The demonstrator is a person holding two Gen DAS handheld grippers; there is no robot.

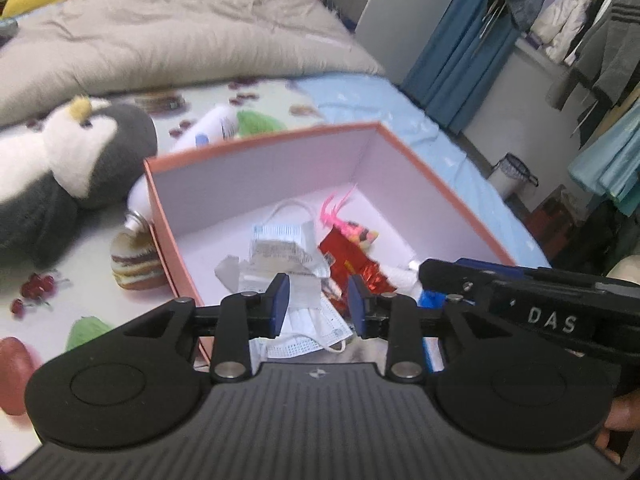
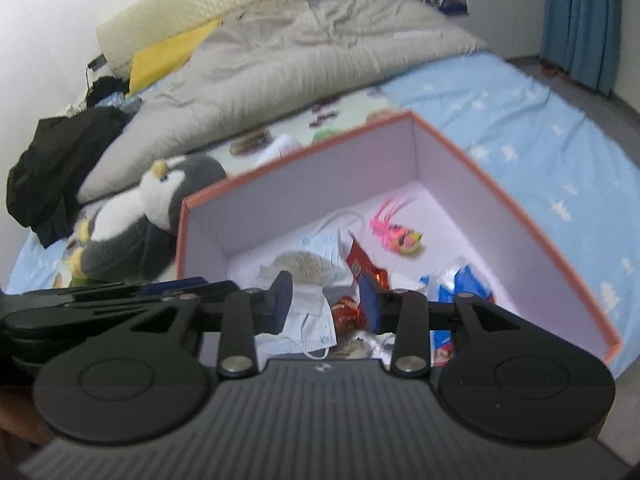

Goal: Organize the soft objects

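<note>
A pink-rimmed open box [image 1: 264, 142] [image 2: 520, 208] stands on the bed. Inside lie a blue face mask [image 1: 316, 320] [image 2: 316, 328], crumpled paper [image 1: 276, 256], a red foil wrapper [image 1: 348, 256] [image 2: 360, 260], a small pink feathered toy [image 1: 352, 232] [image 2: 400, 236] and a blue-white packet [image 2: 460, 284]. A grey and white plush penguin [image 1: 80, 152] [image 2: 148, 216] lies left of the box. My left gripper [image 1: 318, 300] is open and empty above the box's near edge. My right gripper [image 2: 326, 300] is open and empty over the box, beside the left one.
A white spray can [image 1: 140, 200] and a burger-shaped toy [image 1: 136, 264] lie against the box's left wall. A white tube [image 1: 212, 124] lies behind the box. A beige quilt [image 2: 280, 52] covers the far bed. Black clothes [image 2: 52, 168] lie at far left. Hanging clothes [image 1: 580, 20] fill the right.
</note>
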